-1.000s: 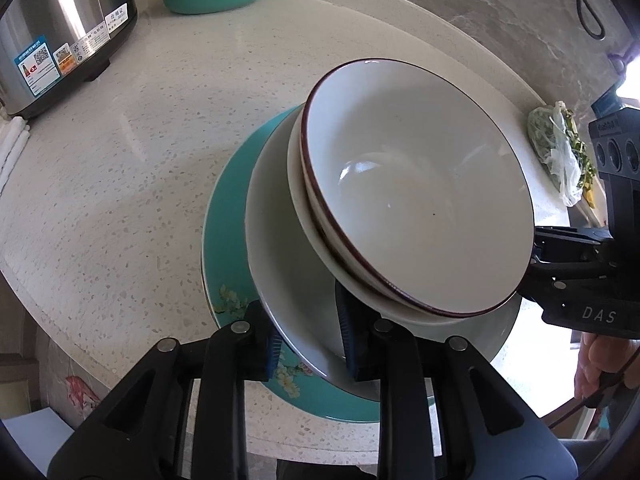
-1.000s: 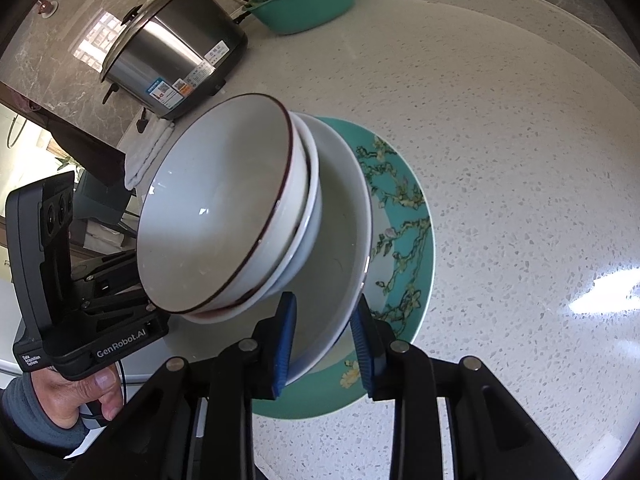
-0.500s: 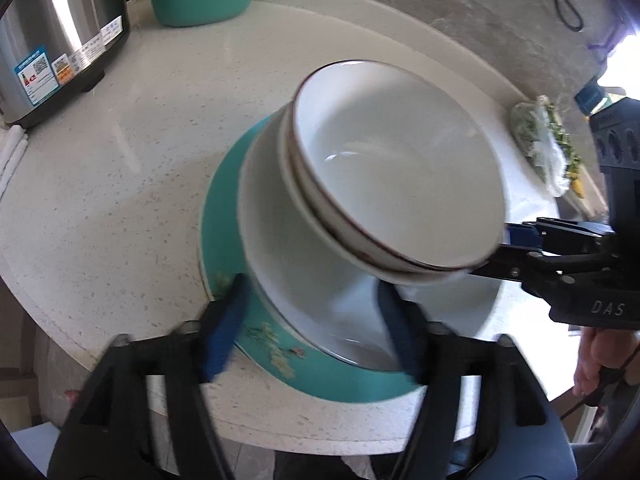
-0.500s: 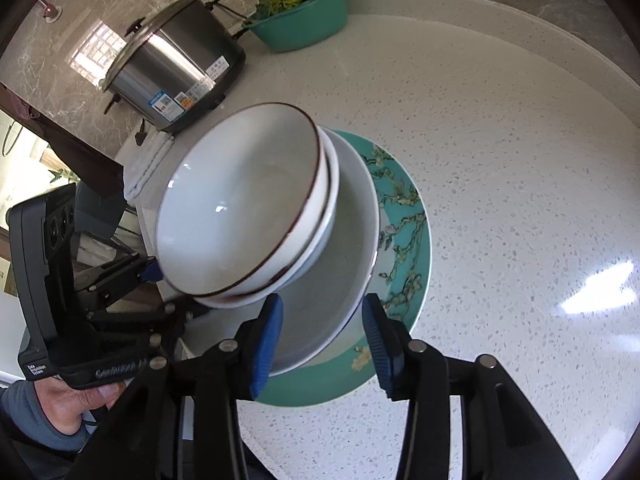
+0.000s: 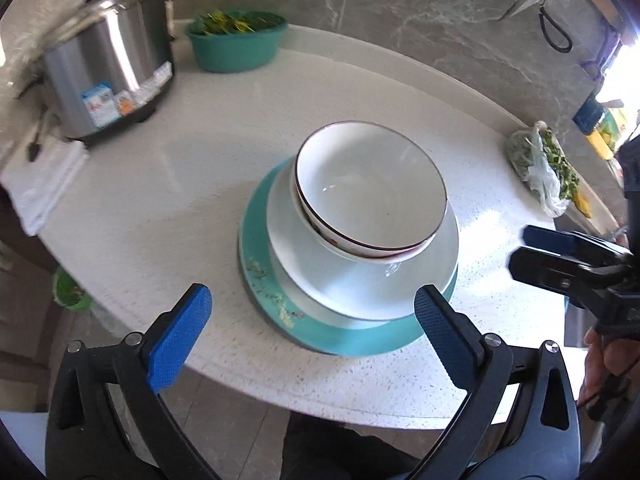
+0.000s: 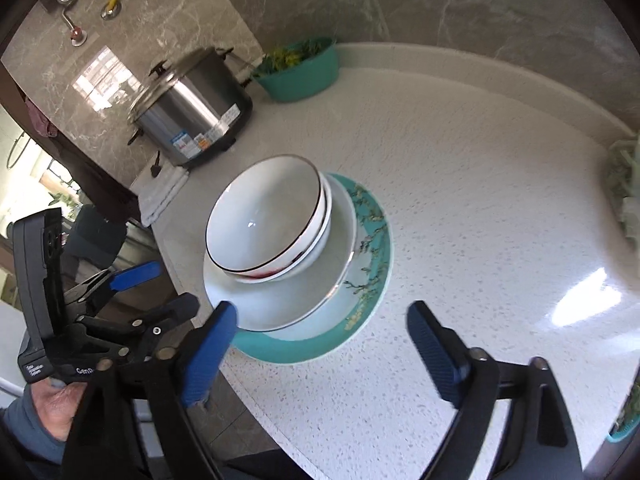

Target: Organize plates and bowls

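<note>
A stack stands near the counter's front edge: a teal floral plate (image 5: pixel 352 340) (image 6: pixel 372 248) at the bottom, a white deep plate (image 5: pixel 320 272) (image 6: pixel 280 304) on it, and two nested white bowls with dark rims (image 5: pixel 372 188) (image 6: pixel 260 216) on top. My left gripper (image 5: pixel 312 320) is open and empty, drawn back in front of the stack. My right gripper (image 6: pixel 320 336) is open and empty, also drawn back from the stack. Each gripper shows at the edge of the other's view.
A steel cooker (image 5: pixel 108 80) (image 6: pixel 192 108) stands at the back left beside a folded white towel (image 5: pixel 40 184). A teal basin of greens (image 5: pixel 236 44) (image 6: pixel 300 68) sits by the wall. A bag of greens (image 5: pixel 540 168) lies at the right edge. Scissors (image 5: pixel 540 0) hang on the wall.
Both grippers opened, let go of the white plate's rim, and pulled back and up. The stack now rests level on the counter.
</note>
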A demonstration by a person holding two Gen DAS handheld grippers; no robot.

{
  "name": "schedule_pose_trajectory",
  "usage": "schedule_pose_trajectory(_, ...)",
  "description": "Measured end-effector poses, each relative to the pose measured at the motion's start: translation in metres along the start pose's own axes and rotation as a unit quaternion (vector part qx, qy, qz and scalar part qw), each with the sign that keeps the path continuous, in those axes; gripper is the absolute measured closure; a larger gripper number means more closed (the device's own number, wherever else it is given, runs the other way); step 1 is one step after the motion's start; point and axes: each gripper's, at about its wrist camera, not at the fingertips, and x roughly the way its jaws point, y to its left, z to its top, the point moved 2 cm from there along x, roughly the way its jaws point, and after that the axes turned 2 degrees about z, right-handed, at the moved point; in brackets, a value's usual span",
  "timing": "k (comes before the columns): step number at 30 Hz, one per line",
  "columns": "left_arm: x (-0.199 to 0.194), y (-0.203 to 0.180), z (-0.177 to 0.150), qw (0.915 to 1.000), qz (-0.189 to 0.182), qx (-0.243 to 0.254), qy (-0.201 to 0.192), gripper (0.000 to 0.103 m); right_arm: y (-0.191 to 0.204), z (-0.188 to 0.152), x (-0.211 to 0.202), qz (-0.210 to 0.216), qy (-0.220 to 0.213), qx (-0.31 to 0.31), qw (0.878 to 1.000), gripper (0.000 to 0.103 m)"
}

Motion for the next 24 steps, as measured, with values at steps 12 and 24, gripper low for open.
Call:
schedule_pose_trajectory(12, -0.066, -0.008, -0.010, 0.9948, 0.093, -0.013, -0.038, 0.000, 0.028, -0.014, -0.059, -0.117, -0.078, -0.002, 0.990, 0.000)
schedule_pose_trajectory(24, -0.077, 0.033, 0.006, 0.9966, 0.070, -0.015, -0.042, 0.000, 0.069, -0.011, -0.066, -0.173, -0.122, 0.045, 0.976, 0.000)
